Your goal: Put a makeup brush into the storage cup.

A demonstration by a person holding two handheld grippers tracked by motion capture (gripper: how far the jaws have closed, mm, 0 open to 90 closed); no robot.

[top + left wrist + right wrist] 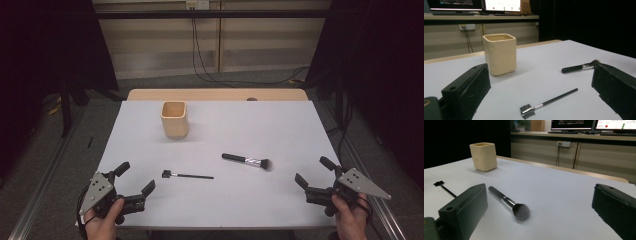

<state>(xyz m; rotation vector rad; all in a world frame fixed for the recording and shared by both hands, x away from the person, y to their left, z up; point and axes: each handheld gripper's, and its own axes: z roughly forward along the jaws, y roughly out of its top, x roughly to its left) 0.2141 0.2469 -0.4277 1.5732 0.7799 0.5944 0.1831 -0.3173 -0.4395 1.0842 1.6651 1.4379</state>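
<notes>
Each hand-held gripper, the left gripper and the right gripper, had two blocky black jaws, a black body and a grey three-cornered plate dotted with small holes.

Cream cup, black brushes

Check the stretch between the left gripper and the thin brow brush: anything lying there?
Nothing: in the high view, only bare white table separates the open left gripper from the thin brow brush.
</notes>
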